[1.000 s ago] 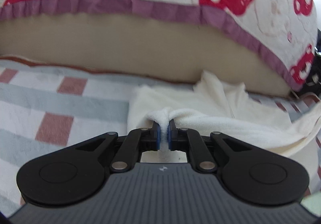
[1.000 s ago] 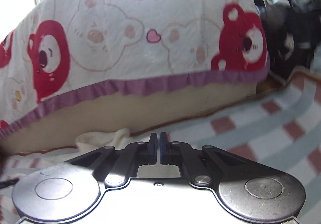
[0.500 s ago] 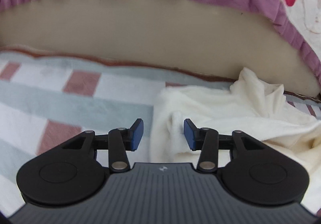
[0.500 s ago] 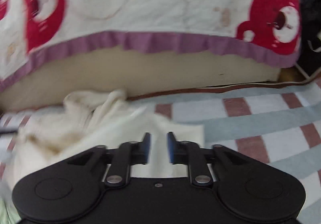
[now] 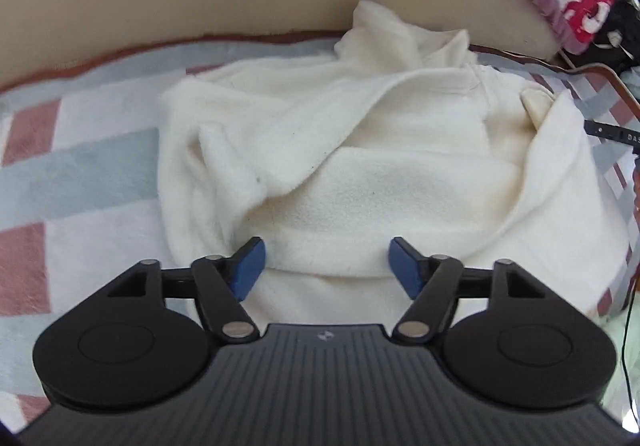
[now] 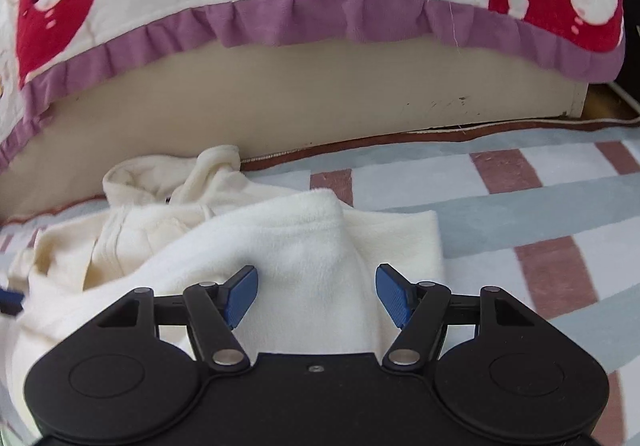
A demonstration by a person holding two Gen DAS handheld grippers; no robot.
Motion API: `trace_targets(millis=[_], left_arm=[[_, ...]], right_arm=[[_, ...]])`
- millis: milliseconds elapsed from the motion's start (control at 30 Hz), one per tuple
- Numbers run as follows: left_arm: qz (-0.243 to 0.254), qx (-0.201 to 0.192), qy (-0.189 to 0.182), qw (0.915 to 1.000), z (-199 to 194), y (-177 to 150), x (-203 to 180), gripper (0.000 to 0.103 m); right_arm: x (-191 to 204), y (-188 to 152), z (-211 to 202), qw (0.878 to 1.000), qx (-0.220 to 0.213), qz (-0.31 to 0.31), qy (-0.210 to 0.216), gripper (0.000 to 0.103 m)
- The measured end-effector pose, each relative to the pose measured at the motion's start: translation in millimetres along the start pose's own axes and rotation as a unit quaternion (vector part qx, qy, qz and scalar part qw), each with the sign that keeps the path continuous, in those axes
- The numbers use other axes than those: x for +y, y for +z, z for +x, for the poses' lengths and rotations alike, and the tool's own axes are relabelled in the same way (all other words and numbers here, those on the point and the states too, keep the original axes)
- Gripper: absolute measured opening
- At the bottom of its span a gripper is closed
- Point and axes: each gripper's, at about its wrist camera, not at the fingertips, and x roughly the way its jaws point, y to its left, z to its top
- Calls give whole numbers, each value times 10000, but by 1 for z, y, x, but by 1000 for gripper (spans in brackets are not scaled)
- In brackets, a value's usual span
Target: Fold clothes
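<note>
Both tongs now spread wide after releasing, left tongs (image 5: 326, 266) and right tongs (image 6: 317, 294) empty over cream garment (image 5: 360, 174), garment on checked rug (image 6: 540, 214)

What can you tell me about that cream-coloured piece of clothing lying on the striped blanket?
The cream fleece garment looks soft and fuzzy, loosely bunched rather than neatly folded. One flap crosses it diagonally, and a crumpled part reaches the beige bed base. It lies on the checked blanket of grey, white and dusty pink. The left gripper and right gripper are both open over its near edge, gripping nothing.
</note>
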Motion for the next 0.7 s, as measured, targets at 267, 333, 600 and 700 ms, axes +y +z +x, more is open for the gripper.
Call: trace_targets(millis=[267, 333, 600, 700], left_arm=[[95, -413, 53, 9991, 3, -3, -5, 75], [321, -560, 175, 9978, 2, -3, -9, 12], [162, -2312, 1247, 9647, -39, 6, -14, 2], [-25, -2501, 1492, 9566, -55, 8, -4, 18]], right_arm=[[-15, -17, 14, 9976, -75, 655, -233, 70], [-17, -19, 11, 9977, -118, 629, -241, 69], [-10, -13, 14, 9998, -206, -84, 20, 50], [-7, -7, 15, 9996, -266, -80, 45, 54]])
